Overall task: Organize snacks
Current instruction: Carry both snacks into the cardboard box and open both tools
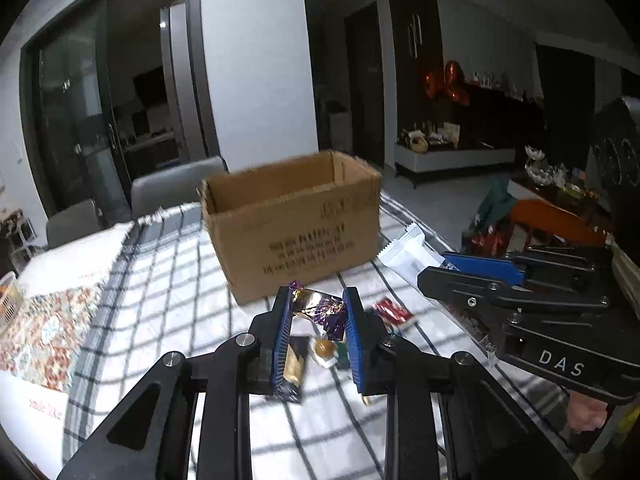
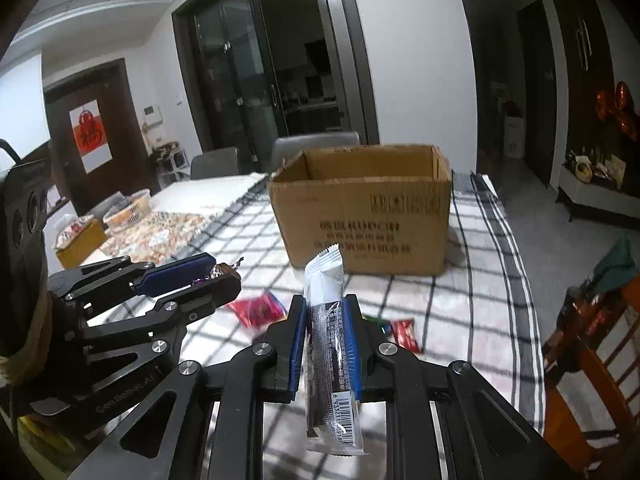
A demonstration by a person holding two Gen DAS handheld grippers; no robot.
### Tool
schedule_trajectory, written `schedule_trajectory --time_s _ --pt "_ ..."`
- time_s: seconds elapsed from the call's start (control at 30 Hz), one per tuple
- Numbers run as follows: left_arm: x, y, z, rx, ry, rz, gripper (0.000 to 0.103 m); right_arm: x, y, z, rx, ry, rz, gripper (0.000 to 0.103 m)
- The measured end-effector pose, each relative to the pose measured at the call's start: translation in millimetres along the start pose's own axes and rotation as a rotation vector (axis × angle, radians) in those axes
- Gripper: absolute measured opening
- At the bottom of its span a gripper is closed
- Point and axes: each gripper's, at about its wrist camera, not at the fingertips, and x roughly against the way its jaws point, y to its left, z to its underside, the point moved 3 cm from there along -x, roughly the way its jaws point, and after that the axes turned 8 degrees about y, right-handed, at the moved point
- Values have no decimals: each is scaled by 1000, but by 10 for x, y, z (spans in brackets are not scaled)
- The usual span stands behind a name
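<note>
Black linkage grippers (image 1: 318, 344), blue jaws, possibly "DAS" lettering.

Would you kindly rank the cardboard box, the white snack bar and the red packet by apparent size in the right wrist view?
1. Cardboard box, clearly largest.
2. White snack bar, held in the right tongs; nearness to the camera inflates it.
3. Red packet on the checked cloth, smallest.

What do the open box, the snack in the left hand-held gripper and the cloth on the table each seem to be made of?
Box: brown corrugated cardboard, matte, judging by its rough torn rim and dark printed text.
Purple-and-gold snack in the left hand-held gripper: probably metallised foil or film, since it is crinkled and glinting.
Checked cloth: seemingly woven fabric, white with dark lines, matte and draping over the table edge.
</note>
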Motion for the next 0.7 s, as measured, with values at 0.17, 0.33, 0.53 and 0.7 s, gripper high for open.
schedule_trajectory --time_s 0.17,0.33,0.53,0.7 --pt "26 128 -218 -11 -40 -12 26 -18 30 -235 -12 -33 -15 20" --pt "22 240 -481 -42 -78 -25 26 -55 34 -556 -11 -63 -13 20" --pt "-31 387 -838 -57 -104 -16 26 -107 23 -949 14 -83 -7 20" --pt "-166 487 -1125 -75 -102 -9 26 -231 -21 -1269 40 -82 -1 20"
